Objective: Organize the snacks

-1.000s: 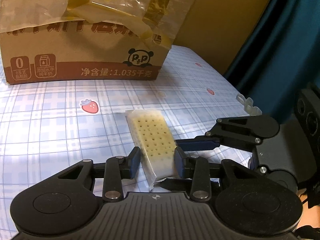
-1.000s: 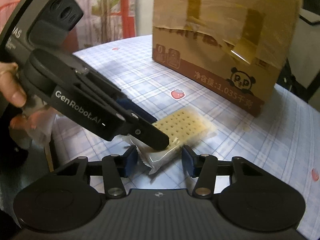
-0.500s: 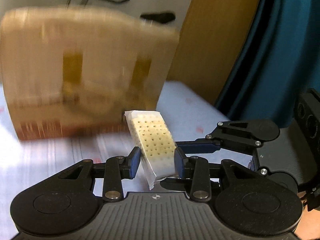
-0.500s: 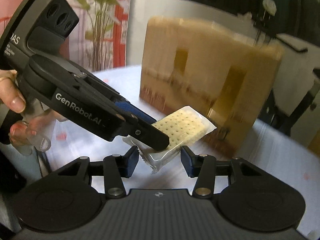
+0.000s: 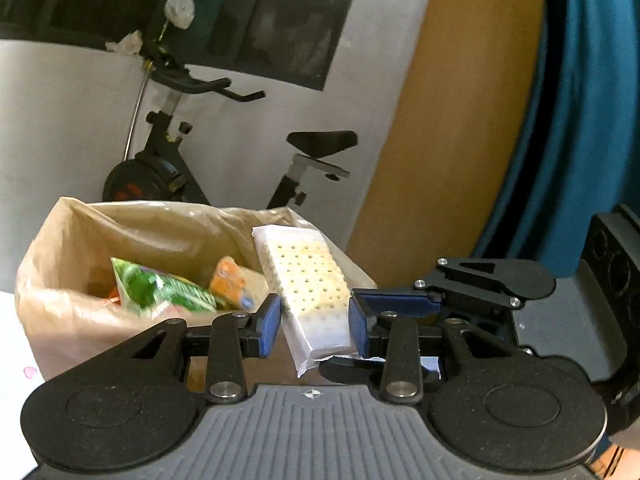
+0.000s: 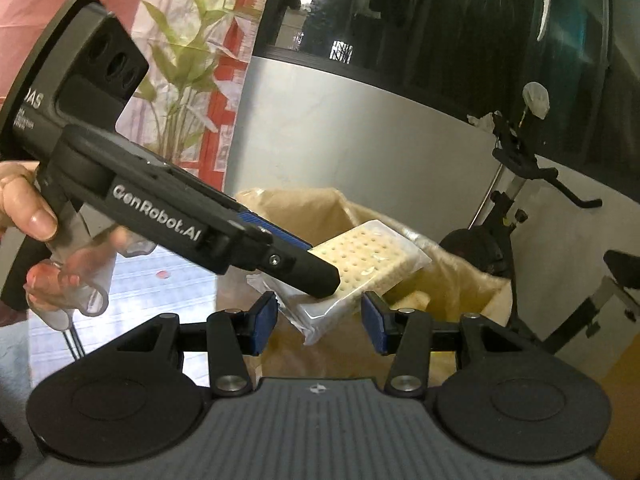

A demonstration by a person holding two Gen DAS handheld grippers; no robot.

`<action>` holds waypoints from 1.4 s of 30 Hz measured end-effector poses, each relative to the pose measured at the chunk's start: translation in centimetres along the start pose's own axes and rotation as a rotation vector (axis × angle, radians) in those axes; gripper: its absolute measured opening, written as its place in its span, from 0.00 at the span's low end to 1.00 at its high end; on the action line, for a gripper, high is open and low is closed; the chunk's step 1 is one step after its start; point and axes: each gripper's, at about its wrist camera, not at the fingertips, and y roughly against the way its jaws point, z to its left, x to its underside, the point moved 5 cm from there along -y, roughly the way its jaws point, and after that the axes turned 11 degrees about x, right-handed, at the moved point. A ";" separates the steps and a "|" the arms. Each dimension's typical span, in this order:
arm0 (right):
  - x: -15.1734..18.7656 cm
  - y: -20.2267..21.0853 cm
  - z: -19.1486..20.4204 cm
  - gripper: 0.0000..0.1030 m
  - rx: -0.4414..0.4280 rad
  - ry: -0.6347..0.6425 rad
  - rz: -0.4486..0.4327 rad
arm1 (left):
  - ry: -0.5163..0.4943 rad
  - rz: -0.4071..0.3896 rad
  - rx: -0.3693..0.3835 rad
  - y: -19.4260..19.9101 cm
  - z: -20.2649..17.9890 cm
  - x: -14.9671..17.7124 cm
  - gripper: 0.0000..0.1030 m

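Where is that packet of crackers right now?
The cracker packet is up in the air between the left gripper's blue pads, just above the near rim of the open cardboard box of snacks; the right gripper flanks it.

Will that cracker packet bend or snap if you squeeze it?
Probably stiff: the cracker packet sticks out straight past the jaws without drooping. Likely fragile, since thin holed crackers show through the wrapper. The glossy film may be slippery.

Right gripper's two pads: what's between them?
In the right wrist view, the cracker pack's near end lies between the right gripper's pads, gaps on both sides. The left gripper clamps it across.
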 end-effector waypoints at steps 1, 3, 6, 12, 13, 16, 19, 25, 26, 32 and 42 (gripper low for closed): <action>-0.4 -0.8 -0.1 0.48 0.008 0.012 0.004 | 0.010 0.005 0.000 -0.2 0.5 -0.4 0.38; -1.2 -2.2 -0.4 0.48 0.021 0.012 0.013 | 0.019 0.009 -0.008 -1.3 1.6 -1.5 0.38; -1.8 -3.9 -1.7 0.48 0.022 -0.036 0.009 | 0.003 0.014 -0.032 -2.3 2.9 -2.9 0.38; -2.5 -7.9 -2.9 0.48 0.039 -0.086 0.033 | 0.007 0.049 -0.098 -3.9 5.3 -4.5 0.40; -2.5 -8.6 -3.1 0.48 0.041 -0.097 0.040 | 0.016 0.052 -0.109 -4.3 5.8 -4.6 0.40; -2.1 -10.4 -3.6 0.47 0.054 -0.141 0.089 | 0.049 0.062 -0.150 -4.5 7.2 -4.8 0.45; -1.3 -11.5 -4.6 0.48 0.102 -0.191 0.147 | 0.094 0.029 -0.174 -3.6 8.5 -4.6 0.58; -0.7 -10.8 -6.7 0.67 0.190 -0.307 0.174 | 0.086 -0.015 -0.278 -1.8 9.6 -5.2 0.83; -0.7 -10.6 -6.8 0.69 0.201 -0.334 0.175 | 0.082 -0.018 -0.289 -1.5 9.6 -5.3 0.85; -1.2 -8.6 -7.3 0.86 0.249 -0.418 0.163 | 0.016 -0.018 -0.365 0.4 8.1 -5.3 0.91; -3.2 -3.5 -5.4 0.94 0.316 -0.449 0.113 | -0.048 -0.055 -0.459 5.1 4.5 -5.1 0.93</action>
